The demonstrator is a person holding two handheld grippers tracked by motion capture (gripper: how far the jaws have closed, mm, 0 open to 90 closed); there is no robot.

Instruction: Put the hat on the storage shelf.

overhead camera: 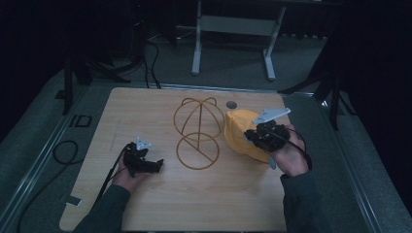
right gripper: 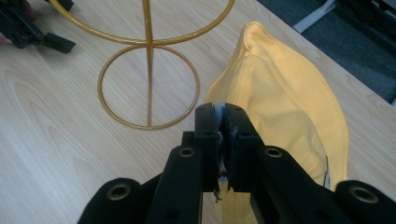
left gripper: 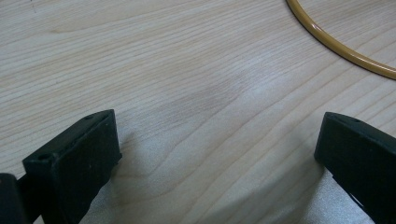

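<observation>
A yellow cap (overhead camera: pixel 239 128) lies on the wooden table (overhead camera: pixel 160 204), right of a gold wire hat stand (overhead camera: pixel 197 136). My right gripper (overhead camera: pixel 250 137) sits on the cap's near side. In the right gripper view its jaws (right gripper: pixel 222 109) are pressed together with yellow fabric of the cap (right gripper: pixel 285 93) pinched between them, and the stand's ring (right gripper: pixel 149 84) lies to the left. My left gripper (overhead camera: pixel 156 166) rests low over the table, left of the stand. Its jaws (left gripper: pixel 217 140) stand wide apart over bare wood, with an arc of the stand's ring (left gripper: pixel 345 51) ahead.
A small grey disc (overhead camera: pixel 231 104) lies on the table behind the cap. A black cable loop (overhead camera: pixel 65 150) lies on the floor mat to the left. A grey desk frame (overhead camera: pixel 233 29) stands beyond the table's far edge.
</observation>
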